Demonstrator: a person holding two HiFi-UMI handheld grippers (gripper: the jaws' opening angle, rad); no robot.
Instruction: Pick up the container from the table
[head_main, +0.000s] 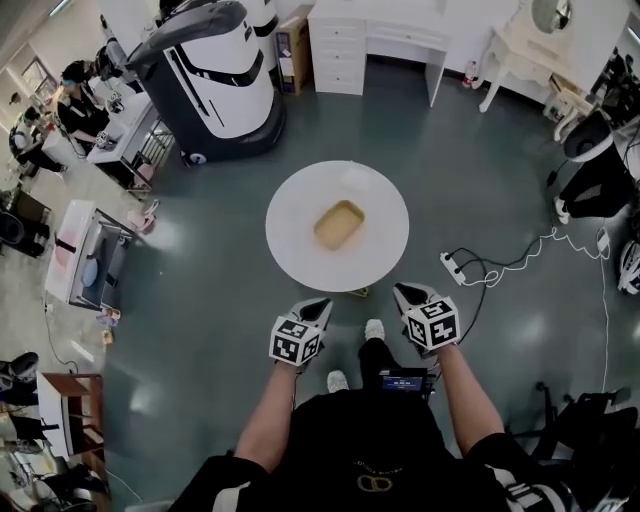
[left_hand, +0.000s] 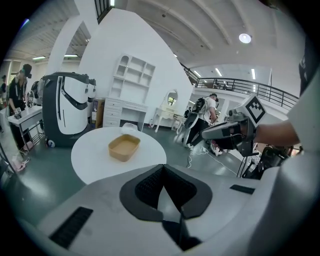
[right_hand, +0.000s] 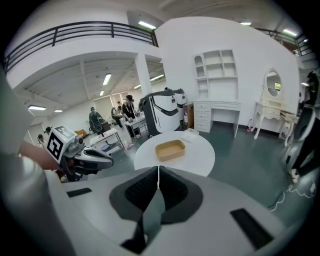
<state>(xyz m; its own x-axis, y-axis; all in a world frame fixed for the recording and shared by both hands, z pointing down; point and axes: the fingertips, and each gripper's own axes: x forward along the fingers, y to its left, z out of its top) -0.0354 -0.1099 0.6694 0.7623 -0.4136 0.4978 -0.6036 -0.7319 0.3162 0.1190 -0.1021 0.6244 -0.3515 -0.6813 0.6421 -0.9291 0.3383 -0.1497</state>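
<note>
A tan, open, rectangular container (head_main: 340, 224) lies empty near the middle of a round white table (head_main: 290, 235). It shows in the left gripper view (left_hand: 124, 147) and the right gripper view (right_hand: 170, 149) as well. My left gripper (head_main: 317, 304) hovers in the air just short of the table's near edge, its jaws shut on nothing (left_hand: 163, 168). To its right, my right gripper (head_main: 406, 293) is held at the same height, also shut and empty (right_hand: 158, 170). Each gripper sees the other off to its side: the right gripper (left_hand: 227, 132) and the left gripper (right_hand: 82, 157).
A clear flat lid-like piece (head_main: 357, 178) lies at the table's far edge. Behind stand a large black-and-white machine (head_main: 215, 80), a white dresser desk (head_main: 375, 40) and a vanity table (head_main: 530, 45). A power strip with cable (head_main: 450, 266) lies on the floor at right. People sit at tables far left.
</note>
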